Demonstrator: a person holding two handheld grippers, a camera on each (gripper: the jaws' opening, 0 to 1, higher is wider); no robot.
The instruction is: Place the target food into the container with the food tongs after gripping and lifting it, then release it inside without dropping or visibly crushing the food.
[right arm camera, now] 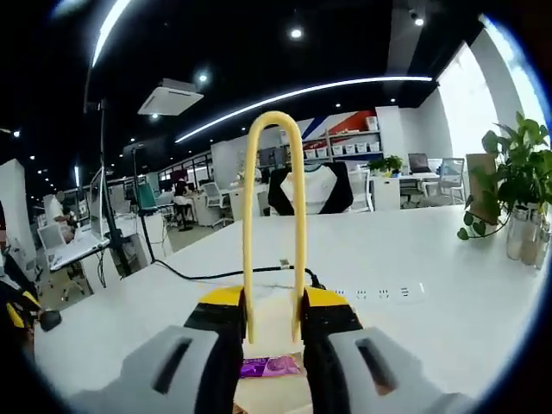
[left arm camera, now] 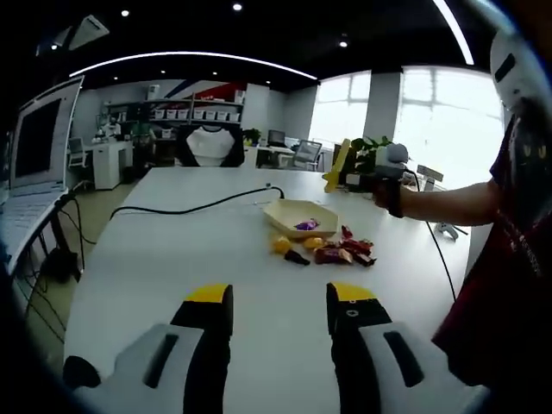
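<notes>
Tongs (right arm camera: 274,224) are held clenched in the right tool (right arm camera: 274,323) above the container (left arm camera: 300,216) on the tabletop (left arm camera: 172,259), the left tool (left arm camera: 280,315) released; descent toward the candies (left arm camera: 332,250) beside the container is best kept slow.

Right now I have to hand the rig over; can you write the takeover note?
Left gripper: open, holding nothing, low over the white table.
Right gripper: shut on the yellow U-shaped plastic tongs, held above the cream shallow dish.
Purple wrapped sweet already lies in the dish.
Left to do: the remaining wrapped snacks sit on the table beside the dish; grip each gently, lift, release inside.
</notes>
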